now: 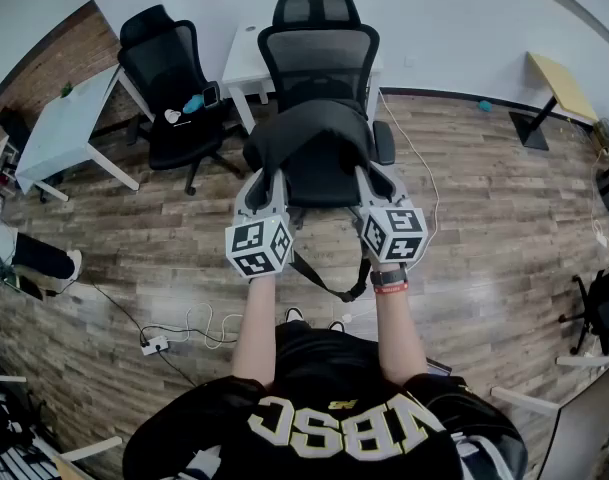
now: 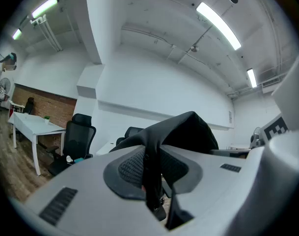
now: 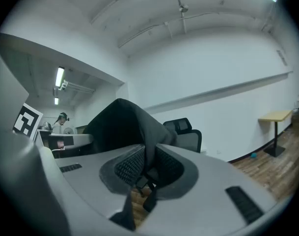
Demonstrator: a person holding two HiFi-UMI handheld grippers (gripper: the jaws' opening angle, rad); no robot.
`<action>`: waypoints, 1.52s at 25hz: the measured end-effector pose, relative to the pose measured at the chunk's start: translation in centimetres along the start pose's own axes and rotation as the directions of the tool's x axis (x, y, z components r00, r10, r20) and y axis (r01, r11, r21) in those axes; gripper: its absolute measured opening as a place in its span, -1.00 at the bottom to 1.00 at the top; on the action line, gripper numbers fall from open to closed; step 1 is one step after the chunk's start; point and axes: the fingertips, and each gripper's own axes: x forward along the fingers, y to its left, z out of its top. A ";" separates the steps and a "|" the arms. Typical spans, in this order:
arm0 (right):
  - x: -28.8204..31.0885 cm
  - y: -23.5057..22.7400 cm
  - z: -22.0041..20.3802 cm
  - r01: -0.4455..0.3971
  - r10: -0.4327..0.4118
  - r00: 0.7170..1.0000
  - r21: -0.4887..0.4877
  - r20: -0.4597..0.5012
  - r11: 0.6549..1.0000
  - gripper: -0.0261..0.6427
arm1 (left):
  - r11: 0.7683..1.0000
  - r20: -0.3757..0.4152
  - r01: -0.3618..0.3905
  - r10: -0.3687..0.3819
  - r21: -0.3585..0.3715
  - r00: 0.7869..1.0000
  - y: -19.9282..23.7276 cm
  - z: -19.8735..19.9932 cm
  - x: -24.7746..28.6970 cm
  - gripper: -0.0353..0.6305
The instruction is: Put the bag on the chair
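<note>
A black bag (image 1: 306,138) hangs stretched between my two grippers, right above the seat of a black mesh office chair (image 1: 320,53) in the middle of the head view. My left gripper (image 1: 269,180) is shut on the bag's left strap (image 2: 151,173). My right gripper (image 1: 369,178) is shut on the right strap (image 3: 148,166). The bag's body (image 2: 188,134) rises past the jaws in the left gripper view, and the same black fabric (image 3: 121,124) fills the middle of the right gripper view. A loose strap loop (image 1: 329,283) dangles below the bag. The seat is mostly hidden by the bag.
A second black chair (image 1: 174,88) with small items on its seat stands at the left. White desks (image 1: 59,128) are at the far left and behind the chair (image 1: 242,58). A yellow-topped table (image 1: 559,83) is at the right. A power strip and cable (image 1: 156,344) lie on the wooden floor.
</note>
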 end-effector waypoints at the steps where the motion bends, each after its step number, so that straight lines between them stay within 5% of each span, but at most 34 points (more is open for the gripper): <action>1: 0.1 -0.1 0.0 -0.002 0.002 1.000 0.005 0.002 1.000 -0.71 | 1.000 0.003 0.001 -0.001 0.002 1.000 -0.1 0.1 0.2 -0.64; 15: 0.6 -1.7 0.0 -0.018 0.016 0.999 0.072 0.029 0.997 -0.69 | 0.998 0.021 0.062 -0.063 0.014 0.998 -0.8 -0.1 2.3 -0.63; 38: 24.4 -6.5 2.5 0.173 -0.167 0.984 0.103 -0.069 0.980 -0.73 | 0.988 -0.071 0.152 -0.153 -0.015 0.986 11.8 -0.4 25.6 -0.62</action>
